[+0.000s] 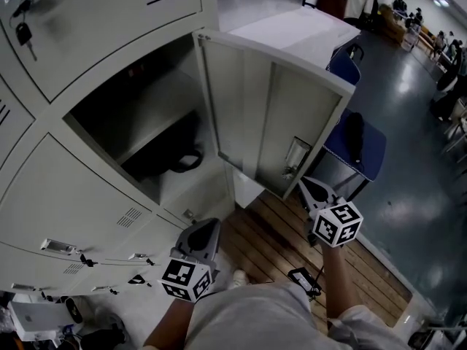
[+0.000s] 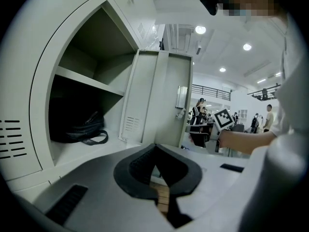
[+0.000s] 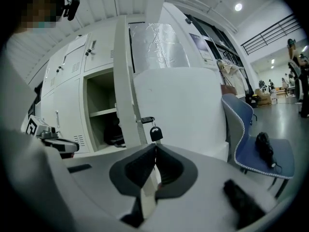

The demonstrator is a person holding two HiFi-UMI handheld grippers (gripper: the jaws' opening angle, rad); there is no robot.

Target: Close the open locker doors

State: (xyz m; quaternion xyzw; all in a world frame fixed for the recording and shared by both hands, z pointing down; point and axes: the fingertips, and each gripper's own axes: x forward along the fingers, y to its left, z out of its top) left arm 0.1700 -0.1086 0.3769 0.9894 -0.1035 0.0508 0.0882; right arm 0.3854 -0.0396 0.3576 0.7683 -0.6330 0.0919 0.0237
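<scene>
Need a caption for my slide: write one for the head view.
Left gripper and right gripper, both shut, near an open locker door; black bag inside the compartment.

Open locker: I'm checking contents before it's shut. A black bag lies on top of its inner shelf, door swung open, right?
No: the left gripper view shows the black bag lying under the shelf, not on top of it. The door is swung open.

Bright ceiling lamps (image 2: pixel 200 30), glare on glossy floor (image 1: pixel 408 195), dark shadowed locker interior (image 1: pixel 139 137), strong fisheye vignetting
</scene>
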